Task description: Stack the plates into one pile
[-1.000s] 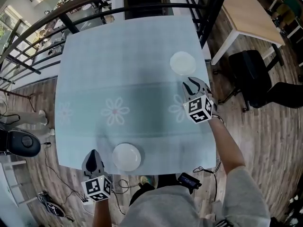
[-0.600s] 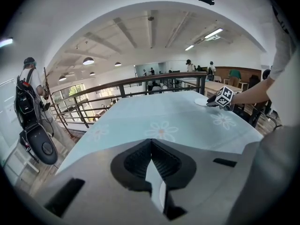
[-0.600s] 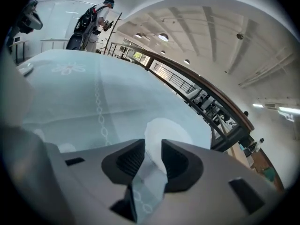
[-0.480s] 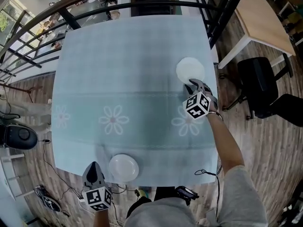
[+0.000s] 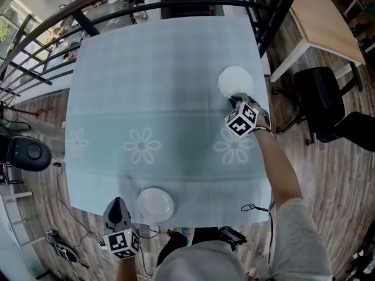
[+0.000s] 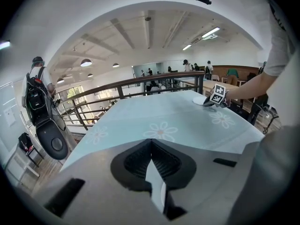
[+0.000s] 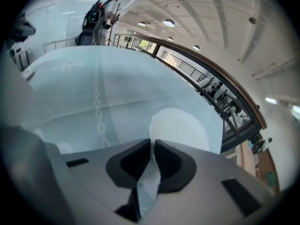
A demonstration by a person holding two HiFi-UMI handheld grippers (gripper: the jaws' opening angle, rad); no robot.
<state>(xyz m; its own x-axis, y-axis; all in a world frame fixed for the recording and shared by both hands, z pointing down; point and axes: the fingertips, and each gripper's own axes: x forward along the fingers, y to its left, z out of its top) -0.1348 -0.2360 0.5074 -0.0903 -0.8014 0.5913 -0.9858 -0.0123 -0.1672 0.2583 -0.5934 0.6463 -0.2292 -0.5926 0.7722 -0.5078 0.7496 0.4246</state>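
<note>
Two white plates lie on the pale blue flowered tablecloth (image 5: 158, 86). The far plate (image 5: 235, 81) sits near the right edge. My right gripper (image 5: 237, 99) rests its tips at this plate's near rim. In the right gripper view the jaws (image 7: 152, 143) stand together with only a thin slit, nothing held, and the plate (image 7: 180, 124) lies just beyond them. The near plate (image 5: 156, 204) lies by the front edge. My left gripper (image 5: 117, 205) hangs just left of it, shut and empty (image 6: 151, 159). The left gripper view also shows the right gripper (image 6: 216, 95) far across the table.
A dark metal railing (image 5: 176, 4) runs along the table's far side. A wooden table (image 5: 321, 16) and a black office chair (image 5: 321, 95) stand to the right. A black rounded object (image 5: 28, 156) and cables lie on the wooden floor at left.
My right gripper has moved away from me and down, and its tips now reach the far plate's near rim. The left gripper has stayed beside the near plate.
</note>
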